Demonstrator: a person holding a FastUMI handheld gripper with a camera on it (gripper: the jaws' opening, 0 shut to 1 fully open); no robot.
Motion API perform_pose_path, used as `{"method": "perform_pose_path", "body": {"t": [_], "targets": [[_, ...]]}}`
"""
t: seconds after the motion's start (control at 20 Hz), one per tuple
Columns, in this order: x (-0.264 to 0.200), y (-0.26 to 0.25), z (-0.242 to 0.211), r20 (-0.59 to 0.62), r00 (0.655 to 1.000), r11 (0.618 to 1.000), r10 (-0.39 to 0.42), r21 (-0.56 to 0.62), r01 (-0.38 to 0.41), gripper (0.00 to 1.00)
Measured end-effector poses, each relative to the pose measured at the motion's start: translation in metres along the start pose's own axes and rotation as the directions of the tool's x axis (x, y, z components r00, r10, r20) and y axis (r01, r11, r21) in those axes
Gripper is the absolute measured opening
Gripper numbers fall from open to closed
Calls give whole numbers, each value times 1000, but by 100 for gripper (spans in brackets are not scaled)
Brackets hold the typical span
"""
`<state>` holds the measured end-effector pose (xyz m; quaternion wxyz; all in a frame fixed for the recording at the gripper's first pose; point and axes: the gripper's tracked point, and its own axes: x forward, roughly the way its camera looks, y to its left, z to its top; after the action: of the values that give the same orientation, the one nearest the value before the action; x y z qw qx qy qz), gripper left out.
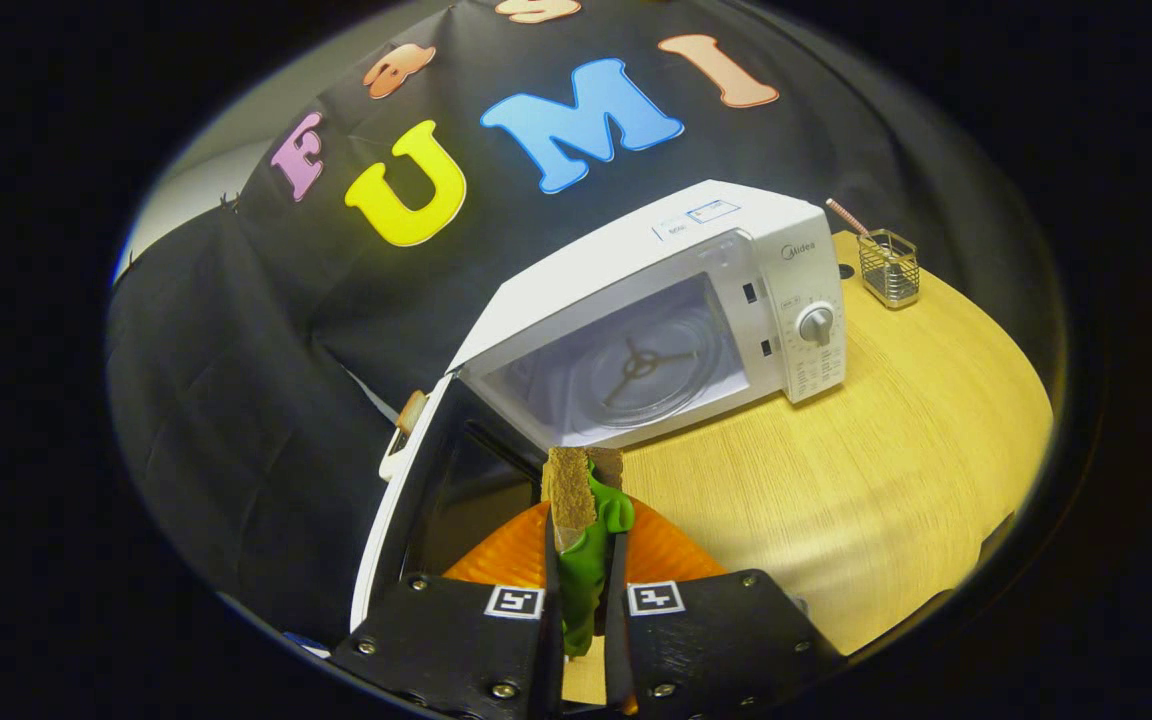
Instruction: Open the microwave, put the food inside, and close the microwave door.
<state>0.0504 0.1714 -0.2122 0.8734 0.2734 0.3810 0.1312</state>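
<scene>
A white microwave (696,260) stands on the wooden table (896,470) with its door (436,490) swung wide open to the left. Inside I see the bare glass turntable (648,368). My gripper (584,560) is shut on a toy sandwich (576,500), brown bread with green lettuce hanging out, clamped upright between both fingers. The sandwich is held above an orange plate (676,555) that lies just in front of the microwave's opening, beside the open door.
A small wire basket (889,265) with a striped straw stands at the table's far right corner, behind the microwave. The microwave's control dial (816,324) faces right of the cavity. Black cloth closes the booth behind and to the left.
</scene>
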Motion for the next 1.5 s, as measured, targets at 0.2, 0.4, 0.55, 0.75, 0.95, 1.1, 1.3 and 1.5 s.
{"method": "perform_pose_path", "body": {"t": [0.2,0.4,0.55,0.75,0.95,1.1,1.3,1.5], "targets": [[26,7,7,67,998,998,2,65,-7,16],[51,9,15,121,993,993,-7,120,-8,16],[67,11,26,166,986,987,-3,158,-24,16],[89,9,41,247,969,977,-13,210,-40,16],[113,3,49,302,953,959,-34,278,-54,16],[128,1,54,333,942,950,-37,303,-70,16],[150,-9,70,392,918,936,-62,341,-82,16],[176,-26,75,402,909,928,-111,370,-50,16]]}}
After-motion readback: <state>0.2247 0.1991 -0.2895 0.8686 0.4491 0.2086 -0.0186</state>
